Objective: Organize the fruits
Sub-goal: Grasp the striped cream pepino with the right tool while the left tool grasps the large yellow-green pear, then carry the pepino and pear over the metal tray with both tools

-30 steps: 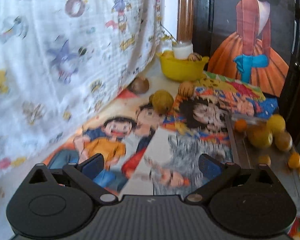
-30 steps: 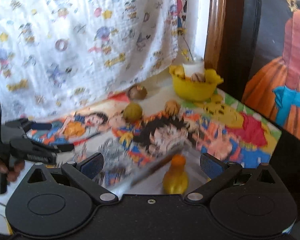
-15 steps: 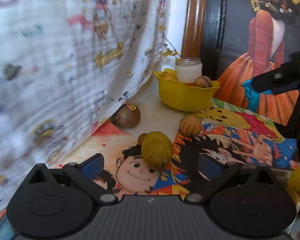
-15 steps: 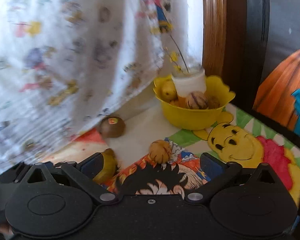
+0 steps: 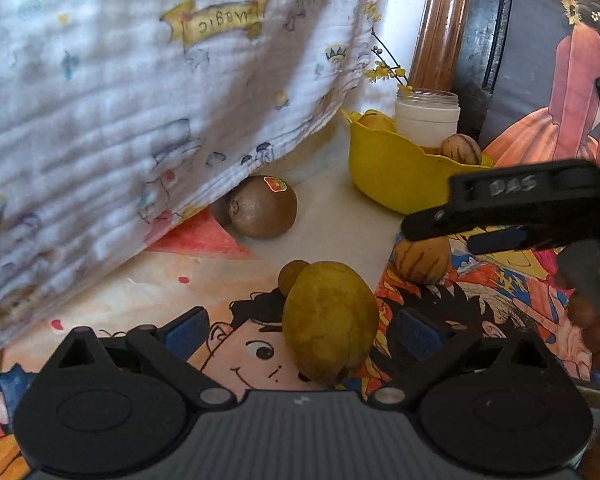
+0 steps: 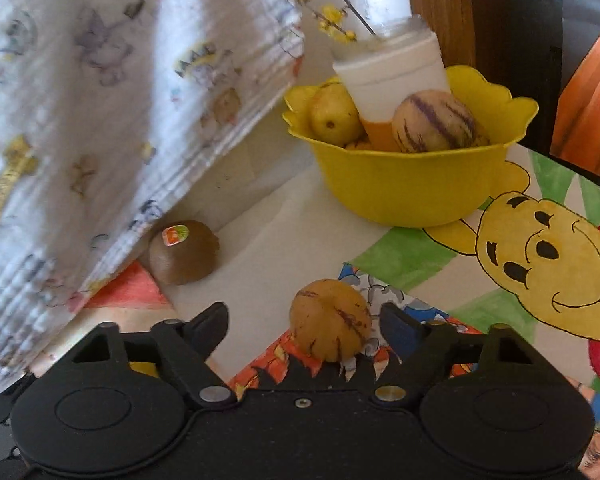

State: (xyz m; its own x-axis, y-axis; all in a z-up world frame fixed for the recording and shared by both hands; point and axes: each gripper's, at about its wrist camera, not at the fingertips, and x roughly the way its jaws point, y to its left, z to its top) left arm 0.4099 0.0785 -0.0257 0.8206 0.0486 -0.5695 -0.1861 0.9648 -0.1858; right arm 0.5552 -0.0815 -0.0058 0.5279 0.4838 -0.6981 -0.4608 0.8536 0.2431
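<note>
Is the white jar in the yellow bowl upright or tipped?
Tipped. The white plastic jar leans left in the yellow scalloped plastic bowl, propped between a yellow pear and a purple-striped melon.

Printed white cloth [image 5: 148, 92] hanging left; cartoon mat [image 6: 540, 248] underneath; white jar [image 6: 392, 68].

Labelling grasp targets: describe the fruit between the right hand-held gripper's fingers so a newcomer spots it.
Start at the yellow bowl at the back. In front of it, on the cartoon mat, lies a small tan fruit. Unlike the brown stickered kiwi to its left, it has thin purple stripes.
</note>
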